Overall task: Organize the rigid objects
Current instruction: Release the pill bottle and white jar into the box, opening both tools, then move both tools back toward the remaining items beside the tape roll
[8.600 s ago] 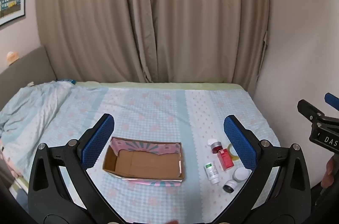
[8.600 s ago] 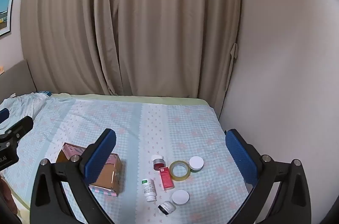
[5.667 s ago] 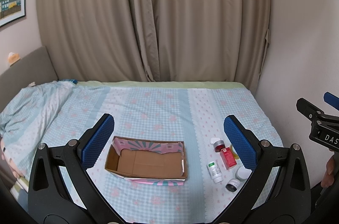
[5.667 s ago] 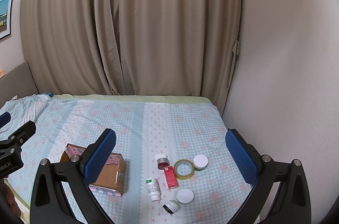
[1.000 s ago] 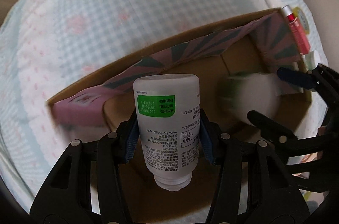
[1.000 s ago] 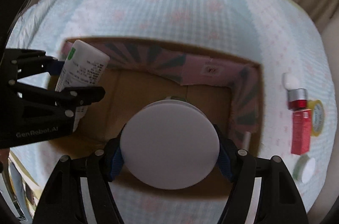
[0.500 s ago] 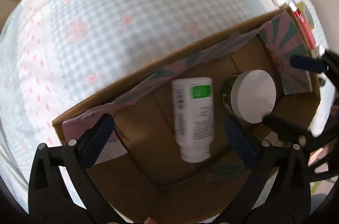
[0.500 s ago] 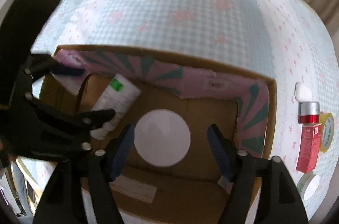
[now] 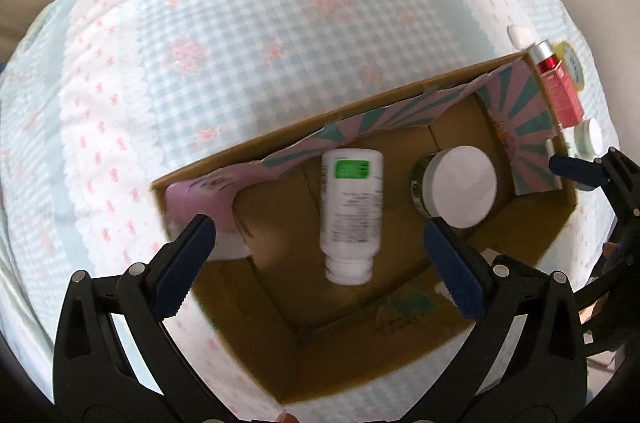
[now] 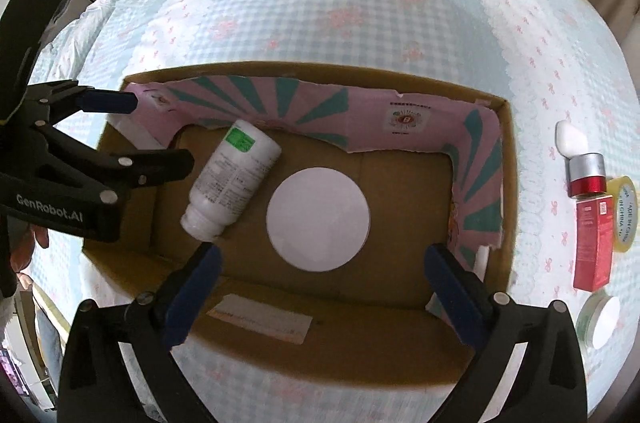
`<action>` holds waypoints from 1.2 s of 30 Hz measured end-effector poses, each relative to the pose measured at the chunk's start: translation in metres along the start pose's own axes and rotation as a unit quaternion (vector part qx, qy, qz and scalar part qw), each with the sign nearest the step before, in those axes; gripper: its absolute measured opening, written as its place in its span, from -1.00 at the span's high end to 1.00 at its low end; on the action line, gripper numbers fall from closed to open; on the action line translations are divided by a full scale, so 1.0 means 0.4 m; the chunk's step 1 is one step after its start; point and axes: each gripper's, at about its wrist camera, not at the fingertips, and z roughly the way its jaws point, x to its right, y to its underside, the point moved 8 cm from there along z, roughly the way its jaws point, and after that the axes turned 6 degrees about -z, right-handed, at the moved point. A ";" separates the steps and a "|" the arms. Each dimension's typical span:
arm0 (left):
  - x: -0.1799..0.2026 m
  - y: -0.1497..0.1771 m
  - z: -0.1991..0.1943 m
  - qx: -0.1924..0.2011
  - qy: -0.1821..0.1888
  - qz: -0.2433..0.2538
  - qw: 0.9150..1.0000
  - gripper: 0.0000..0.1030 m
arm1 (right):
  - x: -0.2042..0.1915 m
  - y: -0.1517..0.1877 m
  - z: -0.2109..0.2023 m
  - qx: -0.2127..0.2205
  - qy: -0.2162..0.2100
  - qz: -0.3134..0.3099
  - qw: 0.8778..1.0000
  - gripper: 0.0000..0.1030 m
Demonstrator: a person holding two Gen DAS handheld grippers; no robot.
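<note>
Left wrist view: the left tongs (image 9: 320,247) are spread wide, nothing between the pads; their jaws have just been opening. Below them one box (image 9: 404,93) sits on the bed (image 9: 240,23). Inside lie two things: one white bottle (image 9: 350,207) on its side, cap toward the near edge, and one jar (image 9: 460,181) with a white lid just right of it, apart from it. Right of the box, on the bed, are one red carton (image 9: 564,99), one red-and-silver jar (image 9: 546,57), one tape roll (image 9: 574,69) and one white-lidded jar (image 9: 588,141). The right tongs (image 9: 588,171) show at the right edge.

Right wrist view: the right tongs (image 10: 320,281) are spread too, jaws just opened, holding nothing, above the jar (image 10: 318,219) on the box (image 10: 312,69) floor. The bottle (image 10: 232,177) lies tilted left of it. The left tongs (image 10: 160,131) stand open at the left. Right of the box: the carton (image 10: 594,243), red-and-silver jar (image 10: 586,175), tape (image 10: 624,215), the second white-lidded jar (image 10: 602,319).
</note>
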 end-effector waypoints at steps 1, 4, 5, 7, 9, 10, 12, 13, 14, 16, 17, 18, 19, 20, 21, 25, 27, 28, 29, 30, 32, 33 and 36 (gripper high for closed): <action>-0.002 0.005 -0.017 0.005 -0.002 -0.001 1.000 -1.00 | -0.005 0.004 -0.014 0.003 0.002 -0.001 1.000 -0.97; -0.003 0.031 -0.084 0.024 -0.007 -0.007 1.000 -1.00 | -0.011 0.003 -0.056 0.014 0.011 -0.005 1.000 -0.97; -0.005 0.043 -0.103 0.030 -0.008 -0.009 0.999 -1.00 | -0.011 0.006 -0.075 0.017 0.012 -0.005 1.000 -0.97; -0.001 0.070 -0.160 0.044 -0.012 -0.017 0.999 -1.00 | -0.015 0.012 -0.117 0.027 0.015 -0.002 1.000 -0.97; -0.001 0.092 -0.209 0.056 -0.015 -0.025 0.998 -1.00 | -0.024 0.022 -0.174 0.037 0.016 0.001 0.999 -0.97; -0.001 0.101 -0.232 0.062 -0.016 -0.029 0.998 -1.00 | -0.029 0.027 -0.198 0.042 0.019 0.002 0.999 -0.97; 0.004 0.126 -0.289 0.074 -0.019 -0.039 0.996 -1.00 | -0.041 0.042 -0.254 0.049 0.025 0.005 0.998 -0.97; 0.010 0.136 -0.312 0.081 -0.019 -0.043 0.996 -1.00 | -0.045 0.051 -0.282 0.051 0.028 0.006 0.998 -0.97; 0.015 0.144 -0.339 0.089 -0.019 -0.047 0.995 -1.00 | -0.046 0.059 -0.304 0.053 0.031 0.007 0.998 -0.97; 0.030 0.159 -0.389 0.102 -0.018 -0.055 0.993 -1.00 | -0.045 0.081 -0.363 0.058 0.037 0.015 0.998 -0.97; 0.038 0.165 -0.408 0.107 -0.019 -0.060 0.992 -1.00 | -0.045 0.087 -0.379 0.061 0.039 0.019 0.997 -0.97; 0.048 0.174 -0.430 0.112 -0.021 -0.065 0.991 -1.00 | -0.040 0.100 -0.408 0.065 0.043 0.026 0.997 -0.97; 0.057 0.182 -0.453 0.117 -0.022 -0.069 0.990 -1.00 | -0.034 0.113 -0.435 0.067 0.048 0.035 0.996 -0.97; 0.070 0.188 -0.479 0.127 -0.022 -0.073 0.989 -1.00 | -0.025 0.125 -0.464 0.070 0.051 0.045 0.995 -0.97; 0.075 0.193 -0.496 0.131 -0.023 -0.075 0.988 -1.00 | -0.017 0.132 -0.481 0.073 0.053 0.052 0.995 -0.97; 0.137 0.213 -0.547 0.144 -0.022 -0.087 0.985 -1.00 | 0.045 0.180 -0.568 0.084 0.064 0.092 0.990 -0.97; 0.171 0.215 -0.568 0.155 -0.020 -0.094 0.983 -1.00 | 0.085 0.202 -0.600 0.085 0.072 0.107 0.988 -0.97; 0.197 0.215 -0.582 0.166 -0.018 -0.099 0.981 -1.00 | 0.114 0.214 -0.618 0.085 0.080 0.115 0.986 -0.97; 0.222 0.212 -0.590 0.172 -0.015 -0.101 0.980 -1.00 | 0.137 0.223 -0.630 0.085 0.088 0.122 0.985 -0.97; 0.238 0.211 -0.593 0.174 -0.015 -0.101 0.979 -1.00 | 0.169 0.236 -0.646 0.086 0.097 0.131 0.983 -0.97; 0.296 0.200 -0.599 0.179 -0.024 -0.104 0.978 -1.00 | 0.227 0.259 -0.674 0.094 0.103 0.144 0.980 -0.97; 0.328 0.192 -0.600 0.180 -0.024 -0.107 0.977 -1.00 | 0.259 0.271 -0.686 0.099 0.101 0.150 0.979 -0.97; 0.427 0.168 -0.595 0.185 -0.017 -0.118 0.976 -1.00 | 0.349 0.306 -0.706 0.100 0.104 0.154 0.977 -0.97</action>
